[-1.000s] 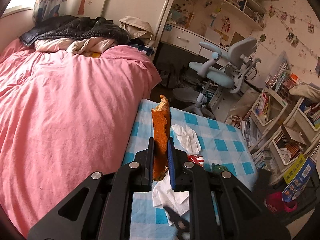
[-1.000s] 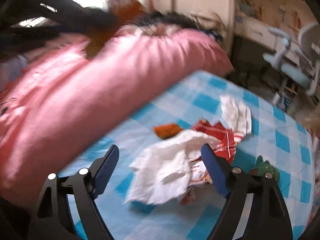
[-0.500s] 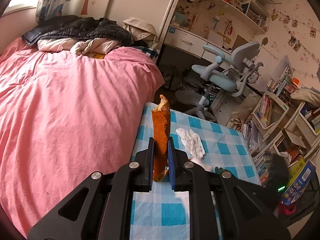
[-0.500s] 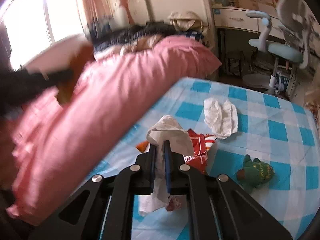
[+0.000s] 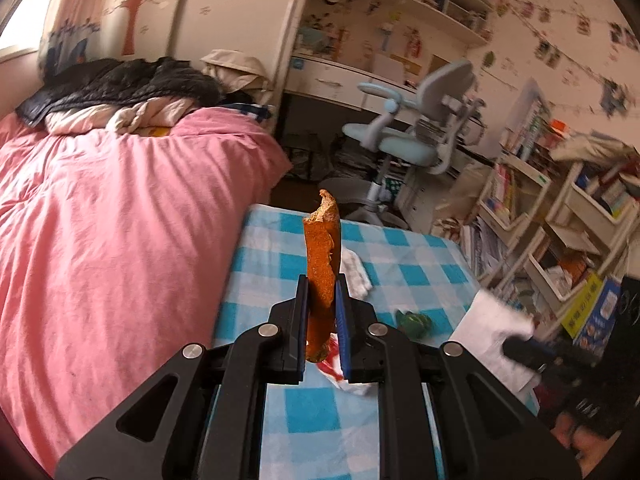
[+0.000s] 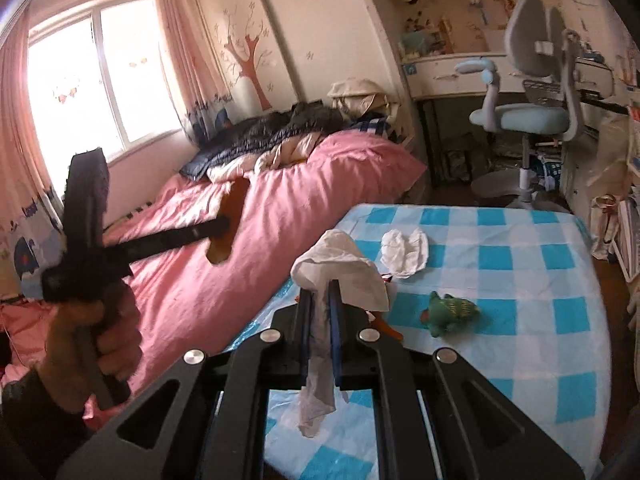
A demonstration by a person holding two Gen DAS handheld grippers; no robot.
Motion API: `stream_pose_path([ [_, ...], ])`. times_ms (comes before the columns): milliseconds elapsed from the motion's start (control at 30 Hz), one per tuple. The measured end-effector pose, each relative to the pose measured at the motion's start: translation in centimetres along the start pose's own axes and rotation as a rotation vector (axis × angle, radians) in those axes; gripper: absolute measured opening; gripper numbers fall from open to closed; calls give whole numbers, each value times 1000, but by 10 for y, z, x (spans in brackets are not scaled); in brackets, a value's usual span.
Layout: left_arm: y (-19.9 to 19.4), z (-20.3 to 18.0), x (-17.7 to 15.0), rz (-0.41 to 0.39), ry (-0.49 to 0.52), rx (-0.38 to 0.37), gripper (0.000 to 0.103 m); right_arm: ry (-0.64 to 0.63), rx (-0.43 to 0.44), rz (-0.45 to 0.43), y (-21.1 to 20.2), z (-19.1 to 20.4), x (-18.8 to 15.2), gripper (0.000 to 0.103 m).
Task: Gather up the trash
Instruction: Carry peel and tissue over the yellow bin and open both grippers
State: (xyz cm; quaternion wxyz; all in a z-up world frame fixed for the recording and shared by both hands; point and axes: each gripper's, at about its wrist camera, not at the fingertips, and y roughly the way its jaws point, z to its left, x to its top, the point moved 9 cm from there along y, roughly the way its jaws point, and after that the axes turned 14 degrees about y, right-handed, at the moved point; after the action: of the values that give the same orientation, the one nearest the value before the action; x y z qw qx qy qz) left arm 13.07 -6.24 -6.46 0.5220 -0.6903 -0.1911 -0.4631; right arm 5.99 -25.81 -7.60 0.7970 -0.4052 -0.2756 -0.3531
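Observation:
My left gripper (image 5: 323, 282) is shut on a long orange peel (image 5: 321, 256) and holds it upright above the blue checked table (image 5: 416, 276). My right gripper (image 6: 320, 292) is shut on a white tissue (image 6: 340, 268) and holds it above the table's near left corner (image 6: 520, 248). A second crumpled tissue (image 6: 405, 254) lies on the table, also showing in the left wrist view (image 5: 356, 272). A red and white wrapper (image 5: 334, 368) lies under the left gripper. The left gripper with its peel shows at left in the right wrist view (image 6: 226, 224).
A small green toy (image 6: 450, 312) lies on the table. A pink bed (image 5: 100, 240) runs along the table's left side. A grey-blue desk chair (image 5: 412, 136) and a desk stand beyond it. Crowded bookshelves (image 5: 560, 216) stand at the right.
My right gripper closed on the white tissue and lifted it off the table. My left gripper kept hold of the peel and rose and drifted a little.

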Motion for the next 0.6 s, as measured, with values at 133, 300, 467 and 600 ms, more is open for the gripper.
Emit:
stream_pose_path([
  [133,-5,-34,-9,4,54,-29,12,27,-8,-35,-22,-10,-2,9],
  [300,-21,-74,-31,19,126,-42,12,55,-15,-49,-42,-18,-8,9],
  [467,-38,-94,-49,16,153,-43,12,83,-7,-42,-62,-21,-29,9],
  [600,-49,-102,-60,22,155,-46,12,100,-2,-25,-74,-20,-50,9],
])
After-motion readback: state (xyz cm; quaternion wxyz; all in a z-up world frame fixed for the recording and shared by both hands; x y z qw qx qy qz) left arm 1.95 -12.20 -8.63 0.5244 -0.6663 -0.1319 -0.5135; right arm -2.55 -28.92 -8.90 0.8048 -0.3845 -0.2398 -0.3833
